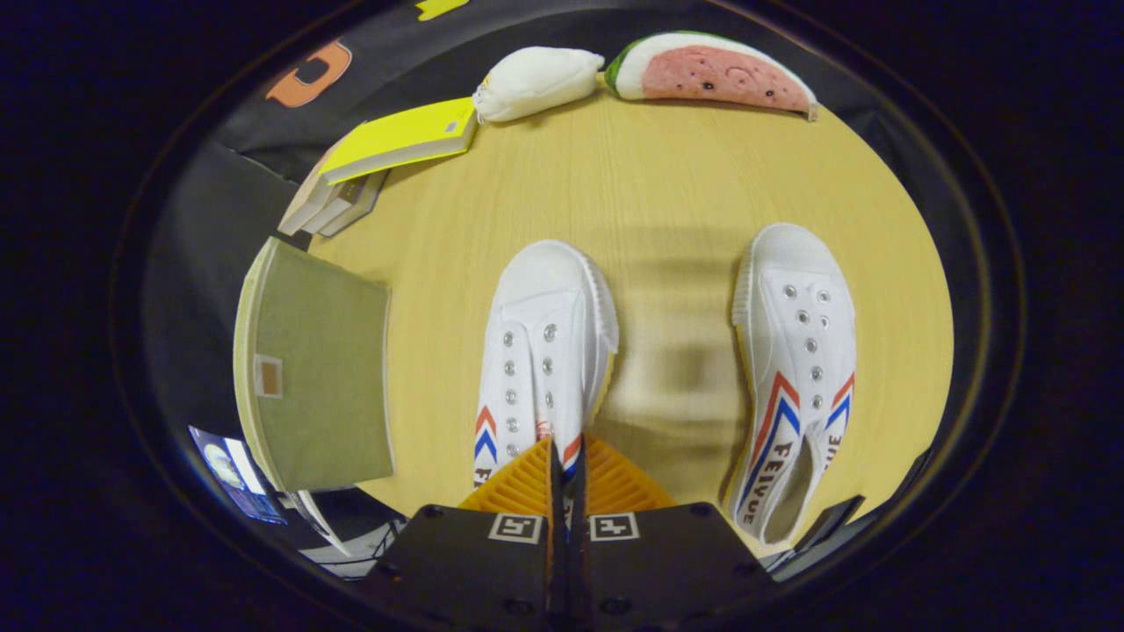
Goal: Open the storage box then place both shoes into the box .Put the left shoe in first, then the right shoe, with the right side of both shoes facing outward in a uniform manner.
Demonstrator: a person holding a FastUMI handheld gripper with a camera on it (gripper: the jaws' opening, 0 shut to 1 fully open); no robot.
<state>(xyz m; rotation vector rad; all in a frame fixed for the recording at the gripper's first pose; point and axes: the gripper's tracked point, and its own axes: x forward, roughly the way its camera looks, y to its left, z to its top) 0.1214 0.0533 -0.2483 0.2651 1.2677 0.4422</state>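
Note:
My gripper point(562, 456) is shut on a white canvas shoe point(544, 351) with red and blue chevrons; the two orange fingers point(518, 487) pinch the collar at its heel end. The toe points away from me over the wooden table point(667, 184). Its blurred shadow falls on the table to its right, so it seems to hang above the surface. The other white shoe point(799, 377) lies on the table to the right, tipped a little, its opening towards me. The olive storage box point(316, 377) stands to the left of the held shoe, its flat top face with a small brown tag showing.
A stack of books with a yellow one point(399, 136) on top lies beyond the box. At the table's far edge lie a white plush point(536, 81) and a watermelon-slice plush point(711, 72). A lit screen point(233, 474) shows below the box.

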